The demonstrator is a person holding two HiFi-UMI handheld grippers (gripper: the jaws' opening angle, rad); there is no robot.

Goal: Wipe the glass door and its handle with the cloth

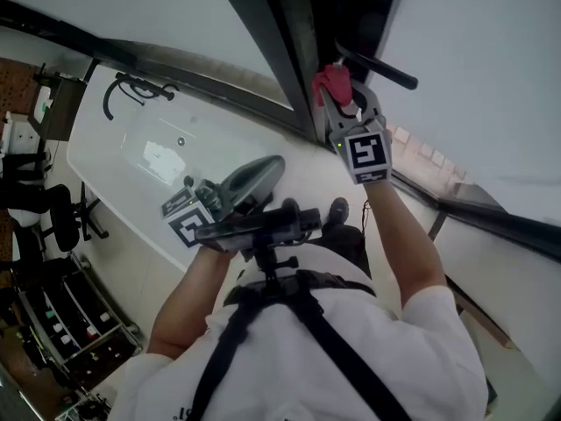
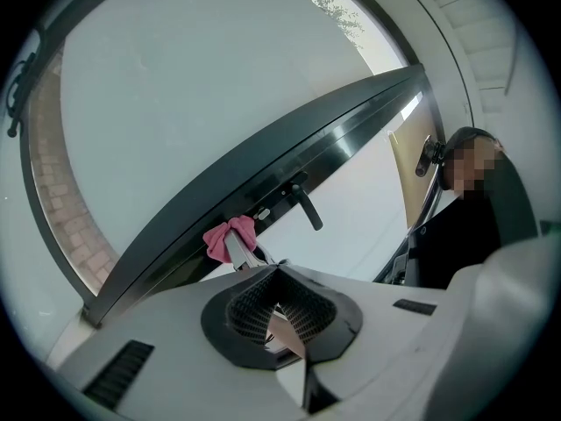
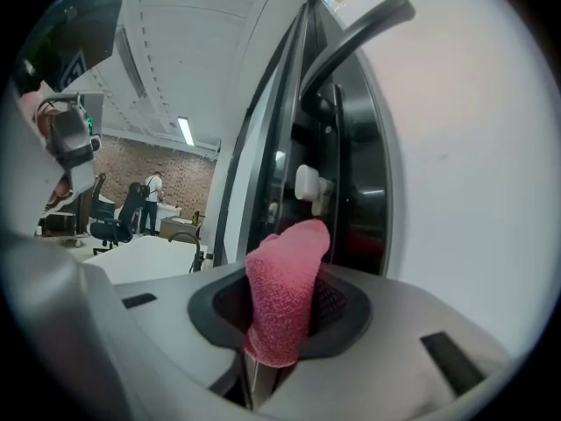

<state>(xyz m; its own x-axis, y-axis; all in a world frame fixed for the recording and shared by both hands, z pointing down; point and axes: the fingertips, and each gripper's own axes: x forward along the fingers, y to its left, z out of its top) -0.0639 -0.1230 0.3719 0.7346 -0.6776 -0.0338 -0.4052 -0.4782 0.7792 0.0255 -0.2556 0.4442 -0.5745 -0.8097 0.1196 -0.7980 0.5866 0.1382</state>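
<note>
Left gripper (image 1: 270, 168) low by the chest, jaws clenched together, nothing between them; points to 2 o'clock in head view. Right gripper (image 1: 338, 96) raised at its 1 o'clock, jaws clamped on the pink cloth (image 3: 280, 305). Cloth's long axis runs along the jaws, 6 to 12 in right gripper view, free end leaning to 1 o'clock, aimed at the white latch (image 3: 308, 182) on the dark frame (image 1: 282, 51). Cloth tip right at the frame; contact unclear. Black handle (image 1: 379, 67), a bar, at 1 o'clock of the cloth in head view. Frosted glass door (image 1: 478, 77) at 3 o'clock of the handle.
</note>
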